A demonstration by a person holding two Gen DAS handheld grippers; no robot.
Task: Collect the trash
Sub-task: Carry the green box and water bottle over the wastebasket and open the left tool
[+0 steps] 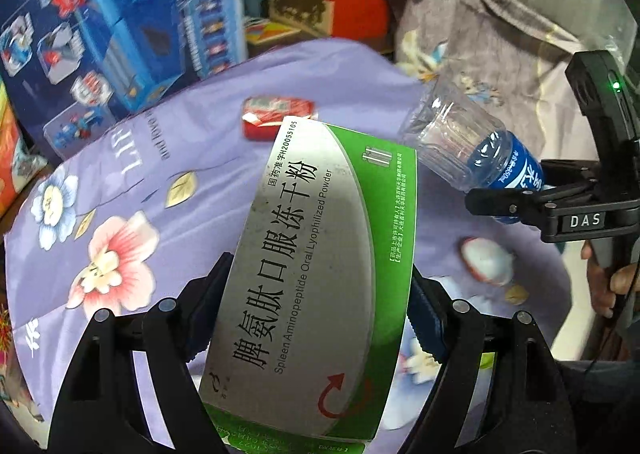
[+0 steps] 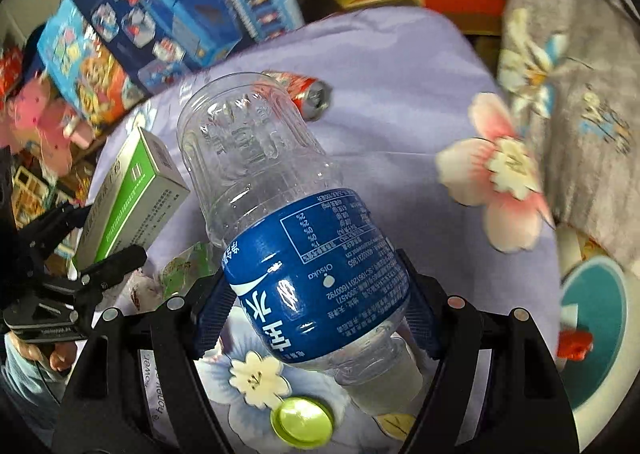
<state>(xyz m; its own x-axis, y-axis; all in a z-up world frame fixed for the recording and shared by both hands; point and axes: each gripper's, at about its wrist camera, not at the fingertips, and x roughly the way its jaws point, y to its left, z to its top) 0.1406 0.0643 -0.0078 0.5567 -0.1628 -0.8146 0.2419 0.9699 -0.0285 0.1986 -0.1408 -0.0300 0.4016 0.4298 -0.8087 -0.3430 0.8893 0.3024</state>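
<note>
My left gripper (image 1: 316, 314) is shut on a green and white medicine box (image 1: 316, 254) and holds it above the purple floral bedspread (image 1: 160, 173). My right gripper (image 2: 320, 306) is shut on an empty clear plastic bottle with a blue label (image 2: 304, 254), its base pointing away. The bottle (image 1: 472, 149) and right gripper (image 1: 516, 205) also show at the right of the left wrist view. The box (image 2: 128, 197) and left gripper (image 2: 104, 266) show at the left of the right wrist view. A crushed red can (image 1: 276, 115) lies on the bedspread beyond; it also shows in the right wrist view (image 2: 308, 91).
Blue toy boxes (image 1: 120, 21) stand at the back left. A grey floral cloth (image 1: 472, 21) is piled at the back right. A green bottle cap (image 2: 302, 422) and a small green wrapper (image 2: 188, 262) lie on the bedspread. A teal and white round object (image 2: 596, 326) sits at the right.
</note>
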